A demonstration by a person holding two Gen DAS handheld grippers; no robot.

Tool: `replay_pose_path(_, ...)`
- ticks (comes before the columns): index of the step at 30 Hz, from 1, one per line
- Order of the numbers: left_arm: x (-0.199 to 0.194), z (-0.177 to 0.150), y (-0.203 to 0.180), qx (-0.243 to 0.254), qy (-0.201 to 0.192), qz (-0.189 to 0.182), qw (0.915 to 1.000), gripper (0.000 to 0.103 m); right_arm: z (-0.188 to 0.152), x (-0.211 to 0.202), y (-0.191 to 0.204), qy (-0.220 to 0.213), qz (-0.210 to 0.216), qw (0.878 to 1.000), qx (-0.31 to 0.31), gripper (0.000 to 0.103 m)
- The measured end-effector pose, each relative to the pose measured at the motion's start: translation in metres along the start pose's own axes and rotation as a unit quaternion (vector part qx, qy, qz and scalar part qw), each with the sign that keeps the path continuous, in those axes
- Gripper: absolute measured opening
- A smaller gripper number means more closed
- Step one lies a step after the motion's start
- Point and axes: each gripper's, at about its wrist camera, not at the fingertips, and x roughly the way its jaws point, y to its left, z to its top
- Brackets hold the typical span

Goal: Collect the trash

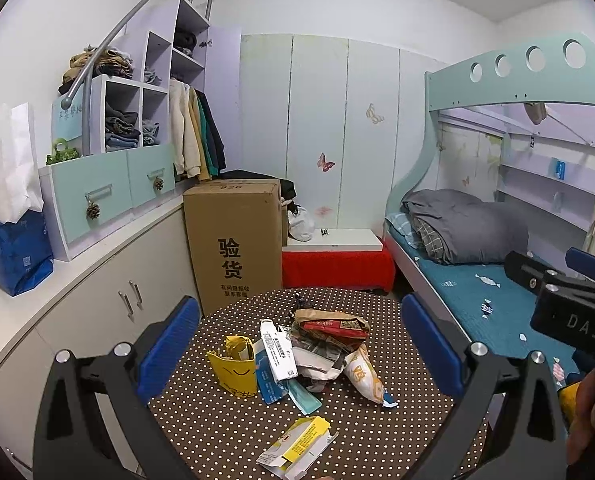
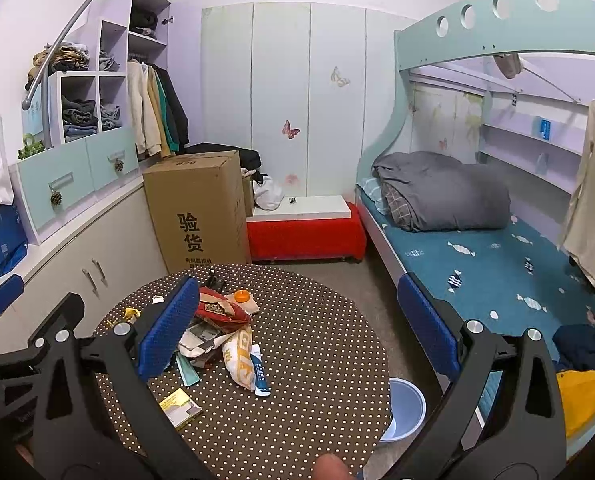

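Note:
A pile of trash lies on a round brown polka-dot table: a yellow paper bag, torn cartons, a red snack bag, a white-and-orange wrapper. A flattened yellow-and-white box lies nearer. My left gripper is open and empty above the table, its fingers either side of the pile. My right gripper is open and empty over the table; the pile sits by its left finger. A pale blue bin stands on the floor right of the table.
A tall cardboard box and a red bench stand behind the table. White cabinets run along the left. A bunk bed with a grey quilt fills the right. The right gripper's body shows at the left wrist view's right edge.

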Motion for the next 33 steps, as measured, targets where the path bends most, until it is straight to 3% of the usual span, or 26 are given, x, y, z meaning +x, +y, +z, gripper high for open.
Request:
replay_pose_path(11,0.020,-0.013,0.006,-0.002,0.031,-0.004,0.9995,0.099,-0.004,0.019,0.003,0.024,-0.001,1.000,-0.006,0.097)
replay_pose_path(22,0.066,-0.059,0.028,0.006,0.110,-0.022,0.9937,0.099,-0.025,0.067,-0.004,0.095,-0.007,0.995,-0.001,0.097)
replay_pose_path(33,0.119,-0.128,0.027,0.053,0.220,-0.072,0.9713,0.099,-0.075,0.128,-0.018,0.197,-0.003,0.980,0.017,0.097)
